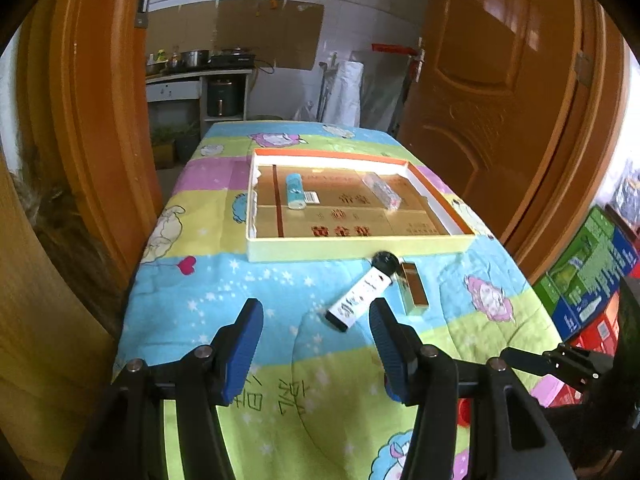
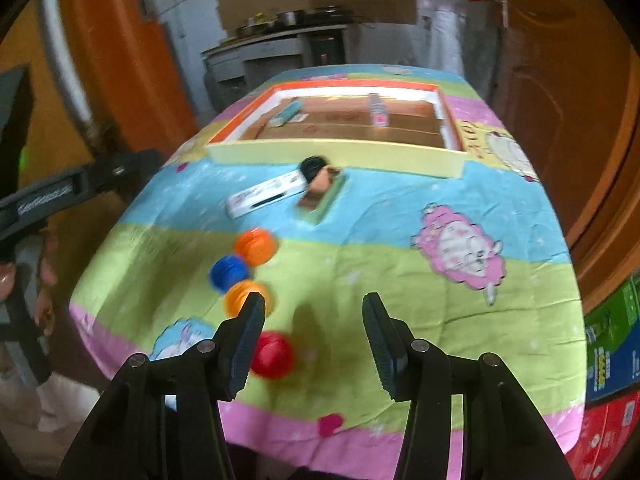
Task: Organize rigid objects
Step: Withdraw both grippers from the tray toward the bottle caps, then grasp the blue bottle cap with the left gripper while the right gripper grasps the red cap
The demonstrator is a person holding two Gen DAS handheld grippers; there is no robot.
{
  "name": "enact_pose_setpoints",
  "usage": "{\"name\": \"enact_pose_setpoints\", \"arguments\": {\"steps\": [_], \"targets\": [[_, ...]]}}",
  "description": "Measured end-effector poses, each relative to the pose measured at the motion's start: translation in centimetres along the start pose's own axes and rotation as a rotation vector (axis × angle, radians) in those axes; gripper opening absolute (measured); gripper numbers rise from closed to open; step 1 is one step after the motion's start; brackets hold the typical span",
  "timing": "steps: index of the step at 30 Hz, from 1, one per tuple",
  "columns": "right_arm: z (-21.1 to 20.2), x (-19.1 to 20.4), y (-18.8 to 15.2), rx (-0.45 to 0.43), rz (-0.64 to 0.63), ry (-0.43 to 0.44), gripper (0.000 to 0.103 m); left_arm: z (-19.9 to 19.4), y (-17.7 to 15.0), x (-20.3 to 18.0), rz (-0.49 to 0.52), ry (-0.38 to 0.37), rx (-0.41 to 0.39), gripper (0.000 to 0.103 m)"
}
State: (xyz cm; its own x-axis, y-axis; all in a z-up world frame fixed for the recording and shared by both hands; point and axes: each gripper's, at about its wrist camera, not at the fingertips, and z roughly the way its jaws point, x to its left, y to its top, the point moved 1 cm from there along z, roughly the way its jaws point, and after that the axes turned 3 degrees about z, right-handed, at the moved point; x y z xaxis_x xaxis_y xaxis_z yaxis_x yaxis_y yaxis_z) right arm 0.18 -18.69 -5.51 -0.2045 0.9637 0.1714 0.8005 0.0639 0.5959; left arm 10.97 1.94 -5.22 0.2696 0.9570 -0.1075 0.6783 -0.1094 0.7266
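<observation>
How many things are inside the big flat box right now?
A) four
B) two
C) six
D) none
B: inside the box lie just a teal tube and a clear packet; the white tube with the black cap and the shiny gold block lie outside it on the quilt.

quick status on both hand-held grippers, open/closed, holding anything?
Left hand-held gripper: open, holding nothing, just short of the white tube.
Right hand-held gripper: open, holding nothing, above the quilt.
</observation>
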Motion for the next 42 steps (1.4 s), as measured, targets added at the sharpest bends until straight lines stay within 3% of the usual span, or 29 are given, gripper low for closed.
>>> {"name": "enact_pose_setpoints", "arguments": {"steps": [7,16,26,30,42], "targets": [[0.2,1.9,-1.1,0.011,-0.08,0.014,0.053,0.4,-1.5,-0.7,0.009,-0.017,0.035,0.056],[1.6,1.9,-1.7,0.067,-0.078,0.006,0.052,0.6,-2.5,-1.4,0.027,-0.046,0.051,0.056],[2.3,2.3,-2.1,0.085,-0.101,-0.012,0.052,1.4,-3.7,-3.3,0.122,-0.071,0.083,0.056],[2.3,2.5,-2.2,0.079,-0.131,-0.067,0.03,2.1,-4.9,-4.1,0.178,-0.089,0.118,0.056],[2.2,1.9,-2.2,0.071,-0.114,-0.054,0.03,4.3,-6.2,-6.8,0.297,-0.106,0.171,0.056]]}}
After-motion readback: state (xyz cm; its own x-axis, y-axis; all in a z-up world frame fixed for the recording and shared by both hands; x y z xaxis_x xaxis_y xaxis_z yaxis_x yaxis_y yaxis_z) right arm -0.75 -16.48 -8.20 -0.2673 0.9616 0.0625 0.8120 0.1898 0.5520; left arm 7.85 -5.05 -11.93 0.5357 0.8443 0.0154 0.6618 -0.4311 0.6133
